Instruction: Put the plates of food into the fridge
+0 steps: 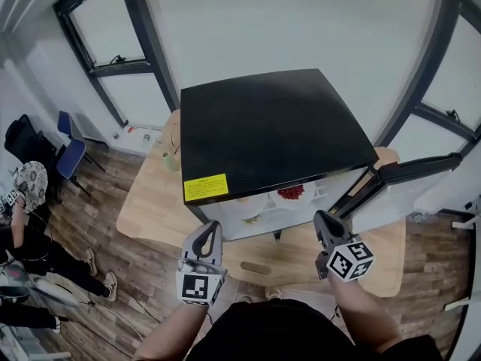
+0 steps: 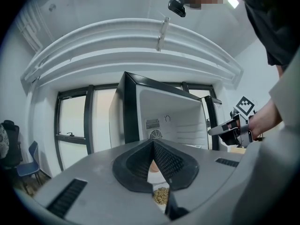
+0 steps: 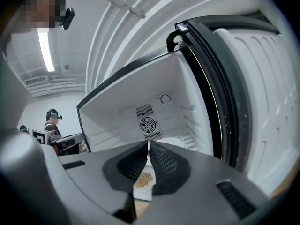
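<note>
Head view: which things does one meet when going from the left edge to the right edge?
blue chair → left tongs → plate of red food → right tongs → open fridge door

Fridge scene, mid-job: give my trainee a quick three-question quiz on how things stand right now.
1. True or false: the fridge has its door closed.
2. The red food sits: A on top of the fridge, B inside it, C underneath it.
3. What does the right gripper hold?

Key: 1 false, the door stands open; 2 B; 3 nothing, its jaws are together and empty.
</note>
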